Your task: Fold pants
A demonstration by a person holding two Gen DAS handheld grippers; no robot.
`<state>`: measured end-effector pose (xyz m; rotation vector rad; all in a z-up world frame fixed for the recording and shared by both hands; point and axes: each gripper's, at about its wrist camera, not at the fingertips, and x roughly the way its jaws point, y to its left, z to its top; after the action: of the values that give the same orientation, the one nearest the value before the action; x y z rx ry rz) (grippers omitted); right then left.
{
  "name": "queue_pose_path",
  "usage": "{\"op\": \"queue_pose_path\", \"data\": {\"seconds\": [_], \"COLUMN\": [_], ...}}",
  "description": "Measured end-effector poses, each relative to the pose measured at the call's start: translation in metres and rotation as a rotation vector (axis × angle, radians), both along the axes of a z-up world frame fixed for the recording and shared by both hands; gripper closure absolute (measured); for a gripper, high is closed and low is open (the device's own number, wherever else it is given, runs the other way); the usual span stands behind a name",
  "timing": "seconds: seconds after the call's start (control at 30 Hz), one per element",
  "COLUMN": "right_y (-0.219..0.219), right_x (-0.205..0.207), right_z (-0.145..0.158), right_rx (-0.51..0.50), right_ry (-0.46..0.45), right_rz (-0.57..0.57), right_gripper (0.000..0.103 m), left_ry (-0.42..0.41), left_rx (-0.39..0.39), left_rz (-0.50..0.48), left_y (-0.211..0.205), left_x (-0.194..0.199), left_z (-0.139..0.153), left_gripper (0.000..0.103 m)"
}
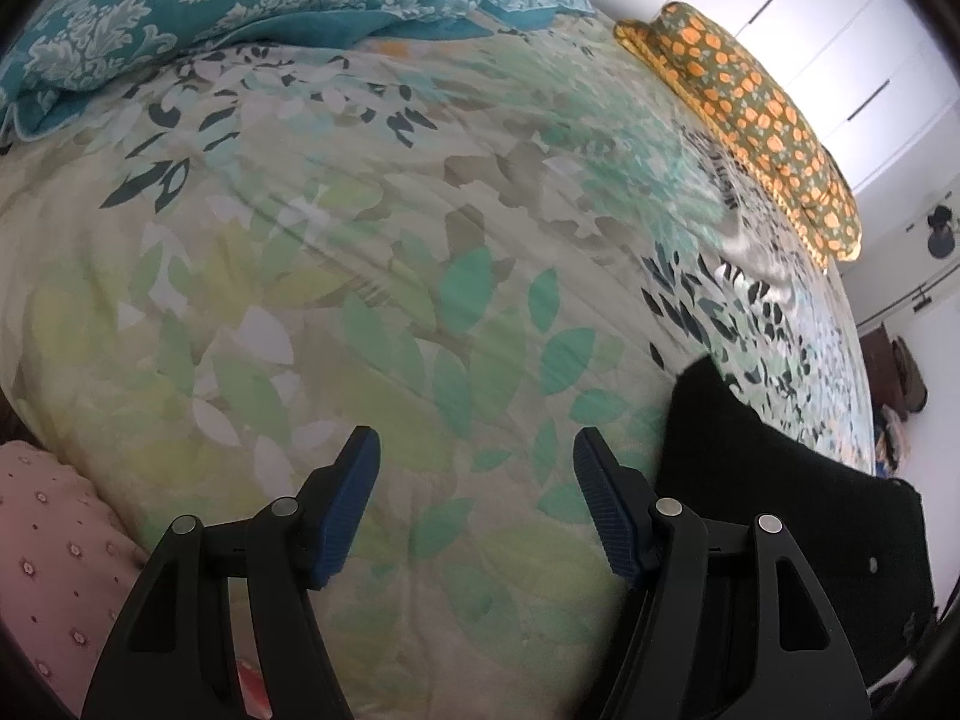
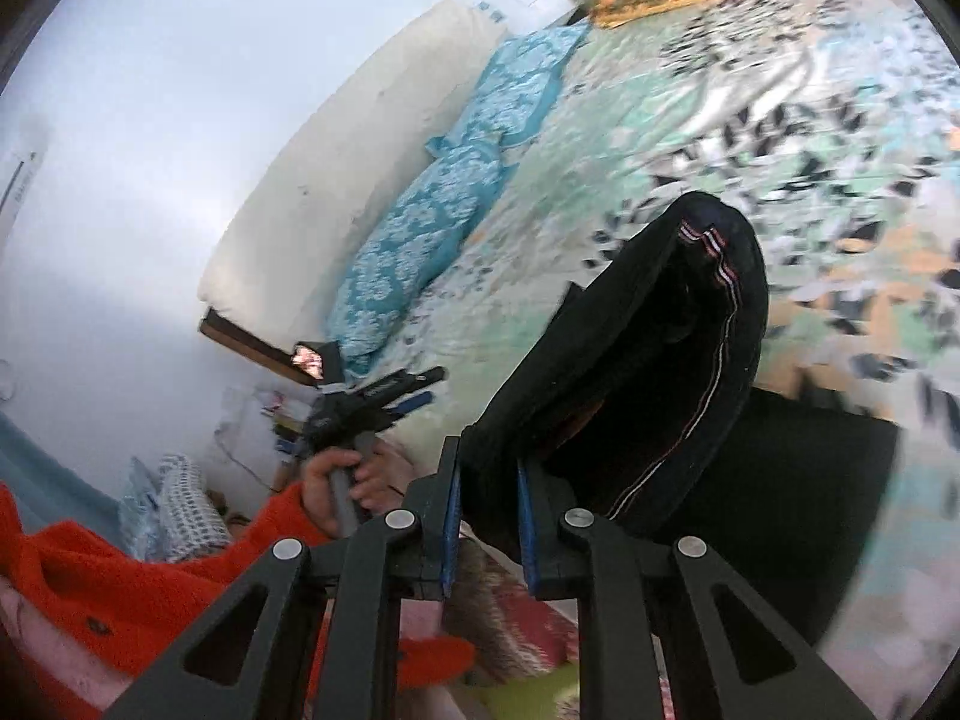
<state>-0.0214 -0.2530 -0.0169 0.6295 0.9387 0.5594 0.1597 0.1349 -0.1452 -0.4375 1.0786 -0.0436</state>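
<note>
The black pants [image 2: 660, 360] with a thin striped side seam hang lifted off the bed in the right wrist view. My right gripper [image 2: 489, 480] is shut on their near edge. The rest of the pants lies dark on the bedspread [image 2: 810, 480]. In the left wrist view the pants [image 1: 780, 510] are a black mass at the lower right. My left gripper [image 1: 477, 480] is open and empty over the leaf-print bedspread [image 1: 360, 270], just left of the pants. It also shows in the right wrist view [image 2: 414, 387], held by a hand.
Teal patterned pillows [image 1: 180, 6] lie at the head of the bed, and an orange-flowered cushion [image 1: 756, 114] at the far side. A white headboard [image 2: 360, 138] and a wall stand behind. A pink dotted cloth [image 1: 54, 552] lies at the bed's near left edge.
</note>
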Motion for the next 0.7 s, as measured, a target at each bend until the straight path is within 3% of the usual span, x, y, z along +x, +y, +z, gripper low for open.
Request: {"op": "queue_pose_path", "data": {"seconds": [0.17, 0.37, 0.4, 0.5, 0.53, 0.63, 0.7], "right_y": [-0.032, -0.052, -0.053, -0.047, -0.048, -0.056, -0.063], "right_x": [-0.023, -0.036, -0.035, -0.029, -0.029, -0.032, -0.037], "right_z": [-0.025, -0.085, -0.097, -0.116, -0.116, -0.108, -0.095], "right_rx": [-0.038, -0.137, -0.198, -0.295, -0.289, -0.248, -0.247], "right_ry": [0.074, 0.299, 0.327, 0.347, 0.347, 0.335, 0.306], "right_rz": [-0.073, -0.216, -0.223, -0.223, -0.241, -0.281, -0.303], "right_gripper": [0.086, 0.086, 0.086, 0.085, 0.085, 0.07, 0.068], "left_ry": [-0.016, -0.043, -0.045, -0.057, -0.067, -0.112, -0.136], "left_rx": [0.031, 0.077, 0.086, 0.124, 0.138, 0.188, 0.222], "left_rz": [-0.044, -0.116, -0.133, -0.218, -0.248, -0.369, -0.452], "left_y": [-0.011, -0.031, -0.036, -0.061, -0.07, -0.102, -0.123], "left_x": [-0.004, -0.01, -0.012, -0.02, -0.024, -0.041, -0.052], "left_z": [0.005, 0.012, 0.013, 0.019, 0.021, 0.028, 0.029], "left_gripper": [0.034, 0.034, 0.034, 0.034, 0.033, 0.032, 0.029]}}
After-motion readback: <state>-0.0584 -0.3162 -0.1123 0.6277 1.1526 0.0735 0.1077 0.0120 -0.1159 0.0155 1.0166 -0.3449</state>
